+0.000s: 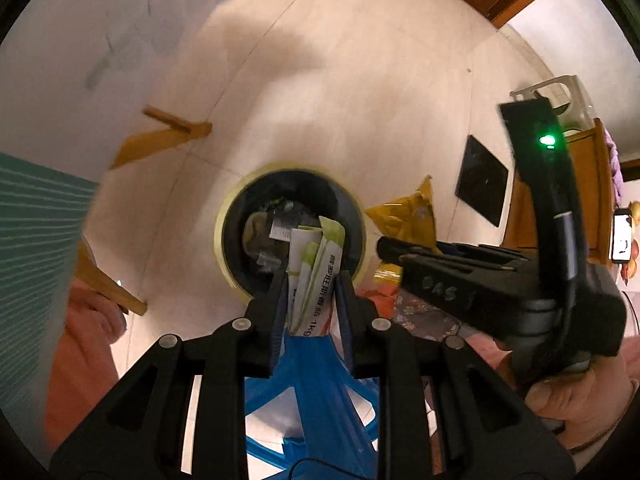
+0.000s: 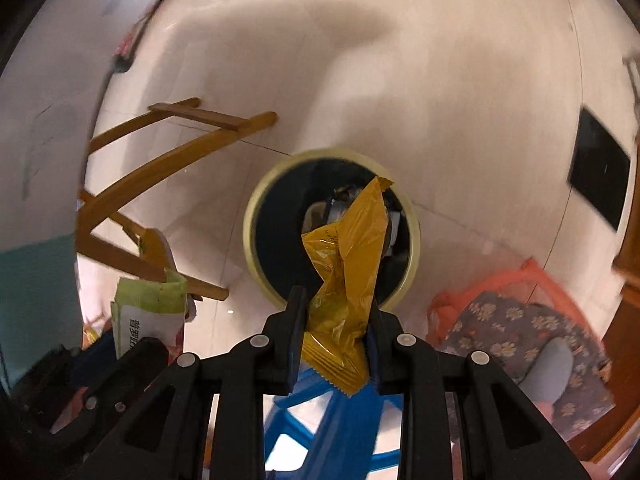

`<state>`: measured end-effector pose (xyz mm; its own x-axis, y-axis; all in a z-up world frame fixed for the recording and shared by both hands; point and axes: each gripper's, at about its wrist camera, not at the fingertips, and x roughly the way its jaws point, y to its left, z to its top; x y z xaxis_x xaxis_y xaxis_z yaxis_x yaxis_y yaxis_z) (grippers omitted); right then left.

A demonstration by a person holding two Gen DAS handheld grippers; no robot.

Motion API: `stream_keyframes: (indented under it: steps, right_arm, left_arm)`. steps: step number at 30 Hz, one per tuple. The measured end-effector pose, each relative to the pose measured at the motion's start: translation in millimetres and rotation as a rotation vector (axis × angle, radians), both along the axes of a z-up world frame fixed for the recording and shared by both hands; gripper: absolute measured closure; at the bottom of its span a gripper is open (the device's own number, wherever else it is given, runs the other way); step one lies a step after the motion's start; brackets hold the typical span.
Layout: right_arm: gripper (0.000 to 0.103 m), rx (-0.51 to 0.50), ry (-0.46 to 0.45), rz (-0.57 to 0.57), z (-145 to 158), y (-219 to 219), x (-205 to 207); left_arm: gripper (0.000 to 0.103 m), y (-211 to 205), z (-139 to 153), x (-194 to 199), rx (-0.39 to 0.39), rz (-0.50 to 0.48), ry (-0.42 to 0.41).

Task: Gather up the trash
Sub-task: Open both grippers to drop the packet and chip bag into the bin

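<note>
A round trash bin (image 1: 228, 240) with a pale yellow rim and dark inside stands on the floor below both grippers, with some scraps at its bottom. My left gripper (image 1: 310, 280) is shut on a folded white and green paper package (image 1: 316, 276) that hangs over the bin's mouth. In the right wrist view the same bin (image 2: 256, 248) lies straight ahead, and my right gripper (image 2: 336, 300) is shut on a crumpled yellow wrapper (image 2: 348, 264) above it. The right gripper (image 1: 384, 246) with its yellow wrapper (image 1: 404, 216) also shows at the right of the left wrist view.
A blue plastic stool (image 1: 316, 396) stands under the grippers. Wooden chair legs (image 2: 160, 160) stand left of the bin. A dark square mat (image 1: 480, 180) lies on the pale tiled floor at right. A person's floral trouser leg and grey slipper (image 2: 552, 364) are at lower right.
</note>
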<state>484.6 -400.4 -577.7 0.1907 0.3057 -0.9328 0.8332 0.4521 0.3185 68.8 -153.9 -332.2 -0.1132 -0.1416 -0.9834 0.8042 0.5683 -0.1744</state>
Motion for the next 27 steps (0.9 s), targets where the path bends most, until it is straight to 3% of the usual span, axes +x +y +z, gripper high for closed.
stream_keyframes:
  steps: [5, 12, 18, 21, 27]
  right_arm:
    - [0.077, 0.058, 0.001, -0.063, -31.9, -7.4, 0.5]
    - [0.067, 0.105, -0.001, -0.076, -53.5, -5.2, 7.3]
    - [0.052, 0.145, -0.007, -0.101, -61.8, 0.8, 10.4]
    - [0.050, 0.146, -0.012, -0.104, -62.5, 1.4, 11.9]
    - [0.049, 0.115, -0.021, -0.090, -57.2, -0.5, 11.4]
  left_arm:
    - [0.080, -4.8, -28.1, 4.0, 0.044, 0.004, 0.021]
    - [0.072, -15.5, -48.8, 16.9, 0.095, 0.015, 0.000]
    - [0.062, -16.9, -60.0, 26.5, 0.112, 0.032, 0.009]
    - [0.052, -14.2, -63.9, 31.0, 0.114, 0.042, 0.011]
    - [0.051, -8.1, -64.0, 36.3, 0.120, 0.077, 0.015]
